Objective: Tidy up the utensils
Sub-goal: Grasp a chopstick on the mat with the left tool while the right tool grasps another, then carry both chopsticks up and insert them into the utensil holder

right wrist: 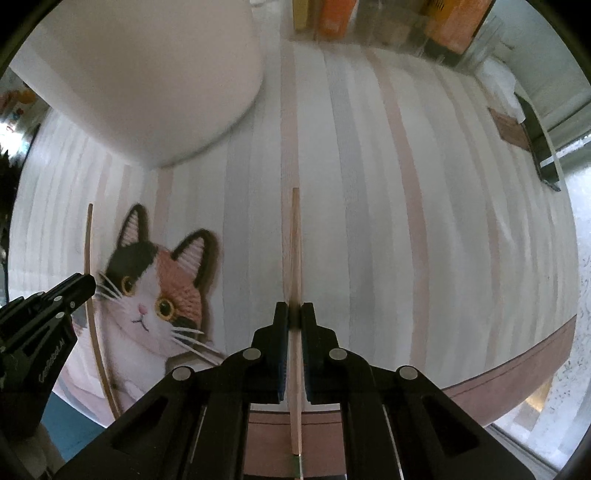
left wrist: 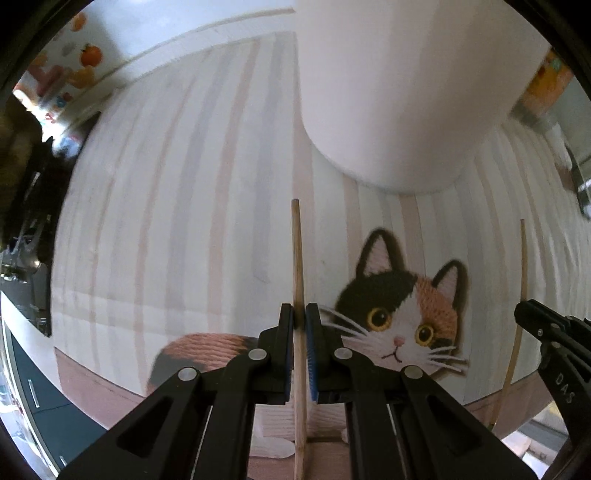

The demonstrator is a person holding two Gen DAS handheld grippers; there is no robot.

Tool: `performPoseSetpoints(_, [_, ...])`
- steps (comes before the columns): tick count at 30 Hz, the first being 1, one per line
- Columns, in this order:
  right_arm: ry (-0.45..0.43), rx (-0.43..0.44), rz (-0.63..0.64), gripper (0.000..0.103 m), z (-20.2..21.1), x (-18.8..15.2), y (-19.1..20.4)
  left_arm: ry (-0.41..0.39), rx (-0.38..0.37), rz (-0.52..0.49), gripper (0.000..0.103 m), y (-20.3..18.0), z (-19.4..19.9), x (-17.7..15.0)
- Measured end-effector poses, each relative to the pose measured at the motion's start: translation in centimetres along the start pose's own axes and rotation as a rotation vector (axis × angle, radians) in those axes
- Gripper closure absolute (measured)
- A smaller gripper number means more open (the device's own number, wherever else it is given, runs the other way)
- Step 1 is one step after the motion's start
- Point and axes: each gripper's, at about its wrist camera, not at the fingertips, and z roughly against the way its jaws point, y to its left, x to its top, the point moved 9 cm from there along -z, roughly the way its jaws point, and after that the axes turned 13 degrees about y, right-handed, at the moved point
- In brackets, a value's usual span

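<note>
two views. left wrist: left gripper [left wrist: 299, 317] clamps a chopstick [left wrist: 297, 258] above the cat mat [left wrist: 166, 221]; white holder [left wrist: 388, 92] ahead; "das" on right gripper [left wrist: 524, 314]. right wrist: right gripper [right wrist: 294, 314] clamps another chopstick [right wrist: 294, 240]; boxes [right wrist: 388, 18] beyond.

Matt wooden chopsticks [left wrist: 298, 266], woven cloth mat [left wrist: 184, 221]

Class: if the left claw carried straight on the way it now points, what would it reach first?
Probably the striped cat mat: the left claw, shut on a chopstick, aims at it. The white container stands slightly right; depth is unclear.
</note>
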Motion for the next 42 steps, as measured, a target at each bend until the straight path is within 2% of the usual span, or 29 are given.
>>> performPoseSetpoints(13, [-0.22, 0.034, 0.002, 0.096, 8.7, 0.2, -0.1, -0.247, -0.025, 0.065, 0.099, 1.4, 10.8, 0.3])
performPoseSetpoints(16, [-0.274, 0.053, -0.001, 0.096, 10.5, 1.2, -0.3, -0.301, -0.035, 0.062, 0.099, 1.3, 13.5, 0.6])
performPoseSetpoints(29, [-0.478, 0.138, -0.01, 0.097, 19.4, 3.0, -0.2, -0.471, -0.105, 0.087, 0.1, 1.6, 21.5, 1.5])
performPoseSetpoints(33, [-0.521, 0.172, -0.011, 0.097, 22.1, 3.1, 0.1, -0.517, -0.169, 0.109, 0.1, 2.1, 24.8, 1.6])
performPoseSetpoints(34, [-0.526, 0.18, -0.01, 0.097, 22.6, 3.1, 0.1, -0.494, -0.189, 0.117, 0.1, 2.2, 25.5, 1.4])
performPoseSetpoints(42, [-0.549, 0.289, 0.008, 0.097, 29.0, 2.7, 0.2, -0.588, -0.301, 0.111, 0.1, 2.7, 31.9, 1.6])
